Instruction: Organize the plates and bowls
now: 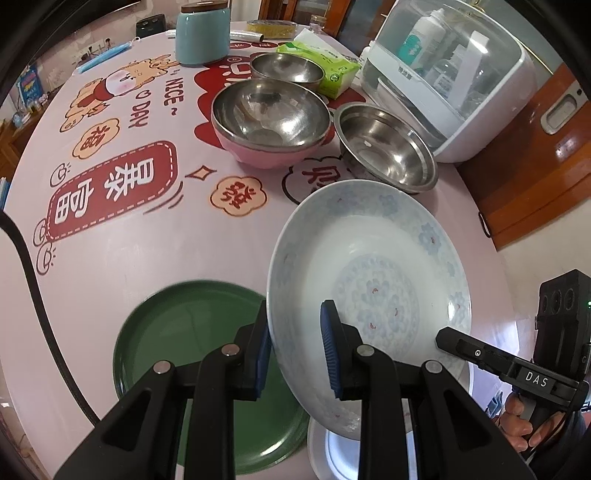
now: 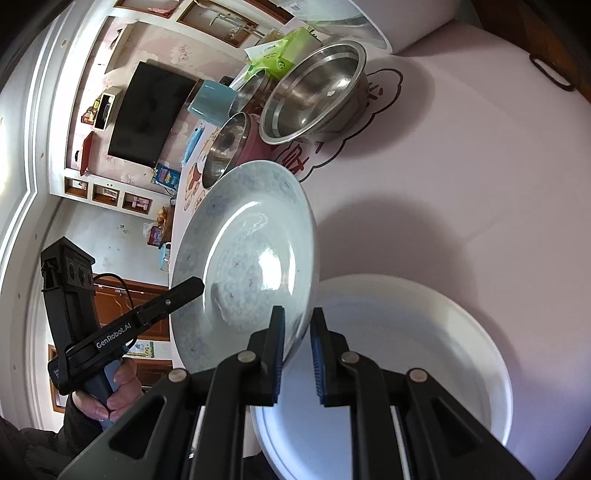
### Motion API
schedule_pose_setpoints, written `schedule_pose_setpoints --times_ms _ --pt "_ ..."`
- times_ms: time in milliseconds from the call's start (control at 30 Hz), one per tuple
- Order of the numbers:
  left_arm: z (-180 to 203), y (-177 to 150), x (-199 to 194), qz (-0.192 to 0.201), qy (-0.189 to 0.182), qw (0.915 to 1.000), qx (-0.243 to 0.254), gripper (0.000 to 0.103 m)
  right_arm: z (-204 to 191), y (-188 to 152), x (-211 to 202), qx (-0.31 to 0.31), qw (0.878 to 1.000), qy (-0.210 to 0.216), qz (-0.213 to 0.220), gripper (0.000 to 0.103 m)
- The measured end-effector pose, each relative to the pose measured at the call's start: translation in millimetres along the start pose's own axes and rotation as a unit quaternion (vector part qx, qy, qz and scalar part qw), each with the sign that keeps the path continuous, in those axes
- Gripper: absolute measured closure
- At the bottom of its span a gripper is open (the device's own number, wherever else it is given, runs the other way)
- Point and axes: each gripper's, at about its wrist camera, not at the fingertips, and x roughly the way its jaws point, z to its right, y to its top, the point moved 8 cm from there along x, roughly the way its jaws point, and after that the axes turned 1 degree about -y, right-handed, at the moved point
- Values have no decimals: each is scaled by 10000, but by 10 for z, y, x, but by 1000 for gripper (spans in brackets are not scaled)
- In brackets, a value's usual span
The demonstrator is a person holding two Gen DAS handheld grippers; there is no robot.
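Observation:
A white plate with a pale blue flower pattern point(image 1: 369, 266) hangs tilted above the table. My left gripper point(image 1: 295, 332) is shut on its near rim, one blue pad on each face. My right gripper point(image 2: 297, 332) is shut on the same plate point(image 2: 251, 251) at another part of the rim. Its black tip point(image 1: 443, 338) shows at the plate's right edge in the left wrist view. On the table lie a green plate point(image 1: 184, 332) below left and a plain white plate point(image 2: 424, 350) under the lifted one. Three steel bowls stand further back: a pink-sided one point(image 1: 269, 114), one to its right point(image 1: 388, 147) and one behind point(image 1: 286, 68).
A white domed appliance point(image 1: 443, 74) stands at the table's back right, close to the bowls. A teal jar point(image 1: 201, 33) and a green tissue pack point(image 1: 325, 70) sit at the back. A black cable point(image 1: 37, 295) crosses the left edge. A hand point(image 1: 521, 424) holds the right gripper's handle.

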Motion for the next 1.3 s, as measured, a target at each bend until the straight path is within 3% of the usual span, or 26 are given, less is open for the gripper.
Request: schedule_pose_setpoints --times_ms 733,1300 --pt "390 -555 -79 -114 -374 9987 317 79 178 -397 -406 -385 9972 -609 183 90" --pt "652 -1059 46 -612 -456 9945 722 79 428 -785 -606 -253 9947 -992 135 90"
